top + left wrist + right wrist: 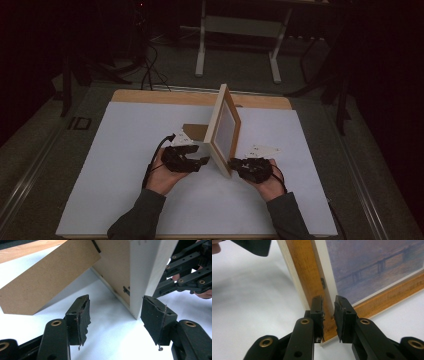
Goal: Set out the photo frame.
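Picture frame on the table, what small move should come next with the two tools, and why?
Probably ease both tools back. The picture frame stands upright, its back stand propped on the table. The left tool is open beside the frame's corner; the right tool is nearly closed at its front.

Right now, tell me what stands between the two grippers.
The upright picture frame stands between the left gripper and right gripper, near its closest corner; the high view shows it.

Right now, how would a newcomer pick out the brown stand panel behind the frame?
On the white-covered table, a wooden picture frame stands upright between the two tools. The flat brown fibreboard panel leans out from its back on the left tool's side, plain and unpainted.
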{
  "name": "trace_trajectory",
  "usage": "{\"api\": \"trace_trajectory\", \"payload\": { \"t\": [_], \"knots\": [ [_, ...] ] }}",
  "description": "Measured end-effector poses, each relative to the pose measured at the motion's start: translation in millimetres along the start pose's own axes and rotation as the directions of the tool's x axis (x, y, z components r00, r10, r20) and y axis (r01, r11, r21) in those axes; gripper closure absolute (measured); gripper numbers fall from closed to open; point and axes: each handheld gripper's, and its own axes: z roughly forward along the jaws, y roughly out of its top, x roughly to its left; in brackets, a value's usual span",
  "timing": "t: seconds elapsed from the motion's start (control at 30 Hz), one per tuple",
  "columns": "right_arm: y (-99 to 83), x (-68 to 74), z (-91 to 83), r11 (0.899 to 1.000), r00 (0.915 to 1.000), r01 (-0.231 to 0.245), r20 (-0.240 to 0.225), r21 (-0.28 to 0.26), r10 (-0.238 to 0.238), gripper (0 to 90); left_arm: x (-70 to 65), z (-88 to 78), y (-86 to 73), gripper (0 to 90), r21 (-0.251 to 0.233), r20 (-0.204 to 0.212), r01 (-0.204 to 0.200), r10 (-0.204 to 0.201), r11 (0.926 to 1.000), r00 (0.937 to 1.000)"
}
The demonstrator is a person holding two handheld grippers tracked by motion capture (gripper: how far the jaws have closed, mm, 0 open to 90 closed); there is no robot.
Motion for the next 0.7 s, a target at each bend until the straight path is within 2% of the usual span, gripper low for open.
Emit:
{"api": "trace_trajectory", "payload": {
  "t": [0.37, 0.7],
  "knots": [
    [-1.1, -5.3, -4.3, 1.000, 0.9997, -0.012, 0.019, -0.004, 0.012, 75.6, -7.4, 2.2, 6.7, 38.0, -0.012, 0.010, 0.011, -0.011, 0.9999, 0.9999],
    [-2.4, -9.4, -7.0, 1.000, 0.9994, -0.023, 0.026, -0.010, 0.024, 75.5, -13.1, 14.1, 17.5, 29.4, -0.045, -0.018, 0.041, -0.042, 0.9982, 0.9990]
  ]
}}
